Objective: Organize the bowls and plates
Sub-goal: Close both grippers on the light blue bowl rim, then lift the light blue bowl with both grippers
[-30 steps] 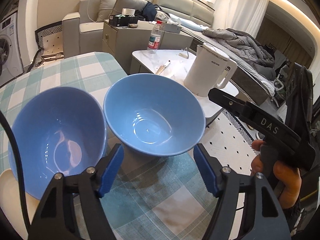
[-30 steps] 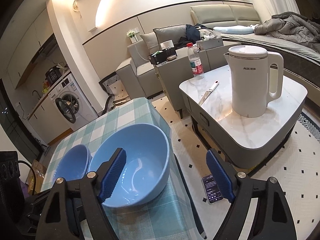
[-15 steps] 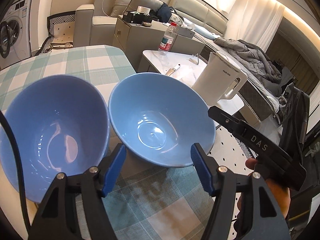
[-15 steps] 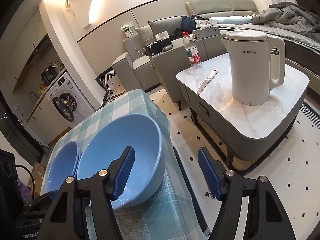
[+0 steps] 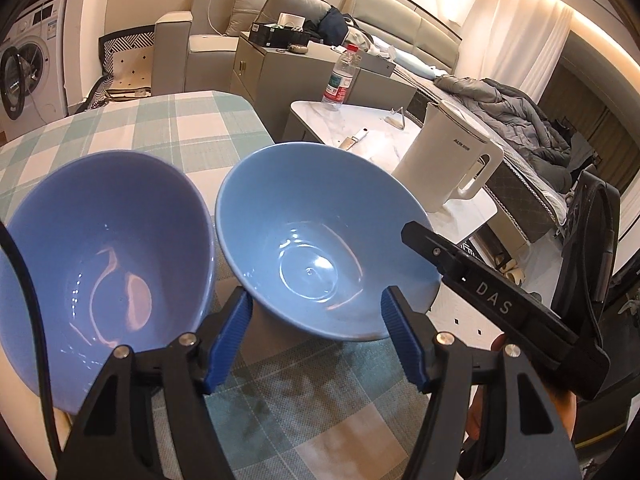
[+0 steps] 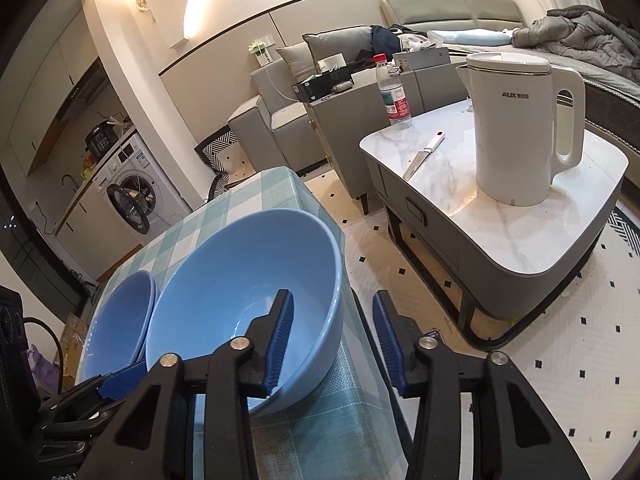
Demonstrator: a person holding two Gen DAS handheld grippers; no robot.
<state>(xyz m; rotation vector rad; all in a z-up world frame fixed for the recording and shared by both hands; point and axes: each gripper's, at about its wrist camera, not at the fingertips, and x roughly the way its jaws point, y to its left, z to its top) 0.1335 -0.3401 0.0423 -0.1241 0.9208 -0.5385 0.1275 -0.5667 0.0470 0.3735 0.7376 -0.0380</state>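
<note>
One right tool (image 6: 332, 344), jaws narrower than before, closing around bowl rim (image 6: 334, 280).

1. The two round blue bowls, the right blue bowl (image 5: 324, 248) and the left blue bowl (image 5: 104, 248), look like shiny glazed pottery. They are smooth, and the lights make bright spots on them.
2. The green and white checked tablecloth (image 5: 280, 408) looks woven, matt and a bit rough.
3. The black left gripper (image 5: 316, 340) and the black right gripper (image 6: 332, 340) look like matt hard plastic. Their blue ribbed pads (image 6: 280, 340) look like rubber. Small shiny metal screws hold them.
4. The tall white kettle (image 6: 520, 132) is smooth plastic with a soft shine.
5. The white marble-look low table top (image 6: 520, 232) is smooth and glossy.
6. The clear water bottle (image 6: 394, 92) is shiny plastic.
</note>
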